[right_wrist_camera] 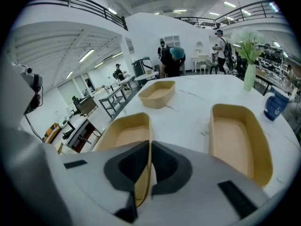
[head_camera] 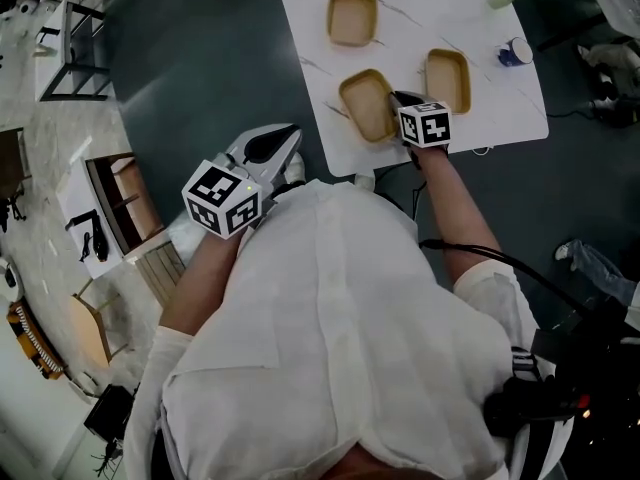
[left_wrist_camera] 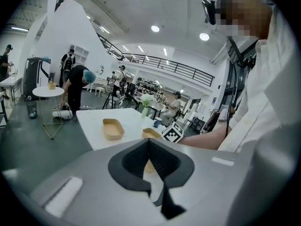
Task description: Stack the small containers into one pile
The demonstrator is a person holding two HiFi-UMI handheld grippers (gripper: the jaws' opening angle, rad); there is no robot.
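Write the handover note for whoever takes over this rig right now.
Right gripper: jaws shut on the side wall of the nearest tan oblong container.
Left gripper: jaws together, empty, held off the white table.
The right-hand tan container and the far tan container sit apart on the table.
Done: nothing stacked. Left: pile all three.

The containers (head_camera: 353, 16) look like matt tan paper pulp. The table (head_camera: 420, 18) at twelve o'clock shines, marble-veined white.
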